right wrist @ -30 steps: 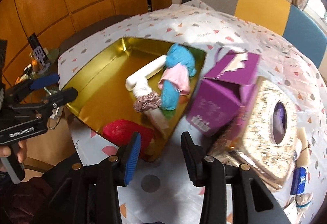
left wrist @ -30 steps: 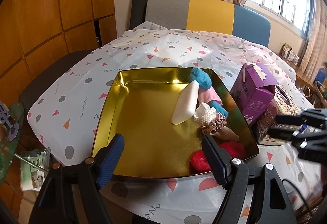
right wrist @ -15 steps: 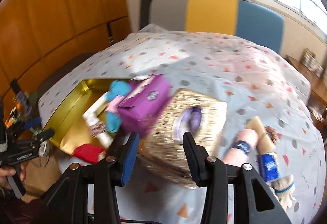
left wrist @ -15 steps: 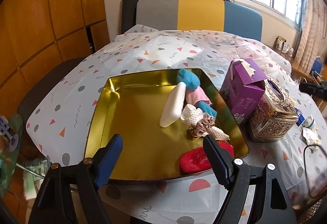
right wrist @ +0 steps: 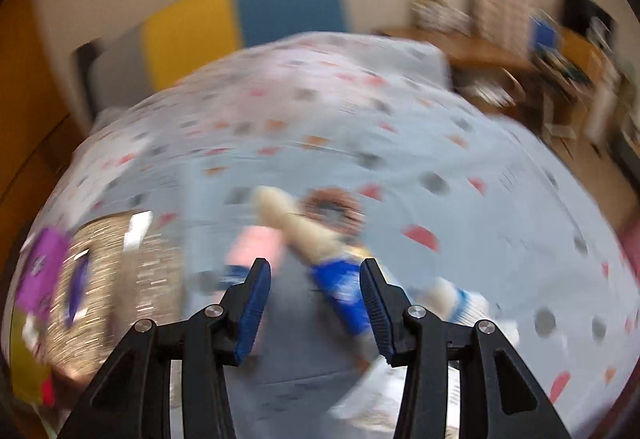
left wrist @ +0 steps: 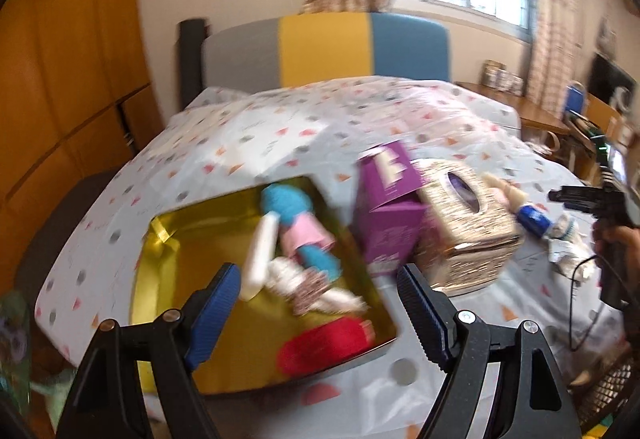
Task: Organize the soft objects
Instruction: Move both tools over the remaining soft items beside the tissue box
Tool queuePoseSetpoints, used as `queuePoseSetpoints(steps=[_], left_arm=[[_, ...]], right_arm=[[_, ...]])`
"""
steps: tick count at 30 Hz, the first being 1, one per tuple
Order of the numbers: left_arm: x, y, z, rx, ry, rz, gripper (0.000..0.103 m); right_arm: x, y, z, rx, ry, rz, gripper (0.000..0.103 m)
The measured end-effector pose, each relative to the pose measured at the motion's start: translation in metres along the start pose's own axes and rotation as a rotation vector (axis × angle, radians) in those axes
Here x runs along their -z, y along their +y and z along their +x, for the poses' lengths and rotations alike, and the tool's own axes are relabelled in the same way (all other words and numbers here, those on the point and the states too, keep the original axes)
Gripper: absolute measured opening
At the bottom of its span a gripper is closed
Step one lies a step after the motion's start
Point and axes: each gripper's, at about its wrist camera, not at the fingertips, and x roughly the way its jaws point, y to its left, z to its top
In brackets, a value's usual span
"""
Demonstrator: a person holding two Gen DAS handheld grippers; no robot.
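my left tongs (left wrist: 318, 313) hang above the near edge of the gold tray (left wrist: 160, 267), jaws wide with nothing between the ribbed blue pads. the tray is shallow, shiny metal with folded corners, and it sits on the tabletop (left wrist: 280, 135) under a thin white cover dotted with small triangles and grey spots. the soft things lie heaped along its right side: a fuzzy turquoise piece (left wrist: 286, 201), a pale pink fold (left wrist: 306, 237), a smooth white oblong (left wrist: 262, 257), a frilly brownish scrunchie (left wrist: 310, 291) and a nubby red pad (left wrist: 324, 347) at the near corner. just beside the tray stands a purple carton (left wrist: 390, 223) with its flap open, touching a glittery, woven-looking tissue box (left wrist: 466, 227).

my right tongs (right wrist: 316, 305) are part open and empty, hovering over the loose soft items on the cloth (right wrist: 360, 127). through heavy blur i make out a cream plush roll (right wrist: 304, 227), a blue item (right wrist: 344, 295) between the pads but untouched, a pink piece (right wrist: 256, 247) to the left and a dark ruffled ring (right wrist: 332, 207) beyond. a hand (left wrist: 618, 251) holds the right tool's grip at the edge of the left view.
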Motion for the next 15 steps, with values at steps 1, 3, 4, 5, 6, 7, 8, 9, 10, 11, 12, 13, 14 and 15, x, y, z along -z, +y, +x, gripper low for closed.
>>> queuePoseSetpoints(steps=[1,3,4,5,6,7,8,9,10,11,12,13,14,15], left_arm=[[-0.006,-0.009,0.000,0.019,-0.007,0.015,0.081],[-0.020,-0.031,0.002,0.068,-0.017,0.060,0.081],[-0.024,-0.039,0.003,0.085,-0.020,0.078,0.081],[-0.030,-0.050,0.004,0.107,-0.024,0.101,0.081],[-0.037,-0.062,0.006,0.134,-0.027,0.124,0.081],[-0.043,-0.073,0.008,0.159,-0.025,0.138,0.081],[-0.050,-0.084,0.011,0.186,-0.021,0.149,0.081],[-0.060,-0.099,0.016,0.226,-0.010,0.166,0.081],[-0.065,-0.109,0.019,0.251,-0.002,0.179,0.081],[-0.073,-0.125,0.026,0.283,0.013,0.199,0.081],[-0.079,-0.137,0.031,0.300,0.028,0.210,0.081],[-0.085,-0.149,0.038,0.324,0.049,0.223,0.081],[-0.089,-0.161,0.046,0.340,0.070,0.232,0.081],[-0.094,-0.174,0.055,0.349,0.092,0.239,0.081]], right_arm=[[-0.001,-0.012,0.003,0.023,0.016,0.058,0.047],[-0.003,-0.026,0.004,0.032,0.020,0.120,0.047],[-0.003,-0.032,0.004,0.040,0.026,0.144,0.047],[-0.002,-0.036,0.005,0.040,0.035,0.167,0.047],[-0.002,-0.040,0.004,0.025,0.042,0.192,0.047],[-0.002,-0.042,0.004,0.015,0.047,0.204,0.047],[-0.002,-0.042,0.004,0.024,0.050,0.203,0.047],[-0.002,-0.042,0.004,0.034,0.052,0.202,0.047],[-0.002,-0.043,0.003,0.034,0.053,0.206,0.047],[-0.001,-0.043,0.001,0.024,0.050,0.214,0.047],[-0.001,-0.046,-0.001,0.018,0.042,0.229,0.047],[-0.001,-0.049,-0.002,0.017,0.039,0.237,0.047],[-0.002,-0.051,-0.002,0.016,0.039,0.250,0.047],[-0.001,-0.055,-0.002,0.015,0.043,0.273,0.047]])
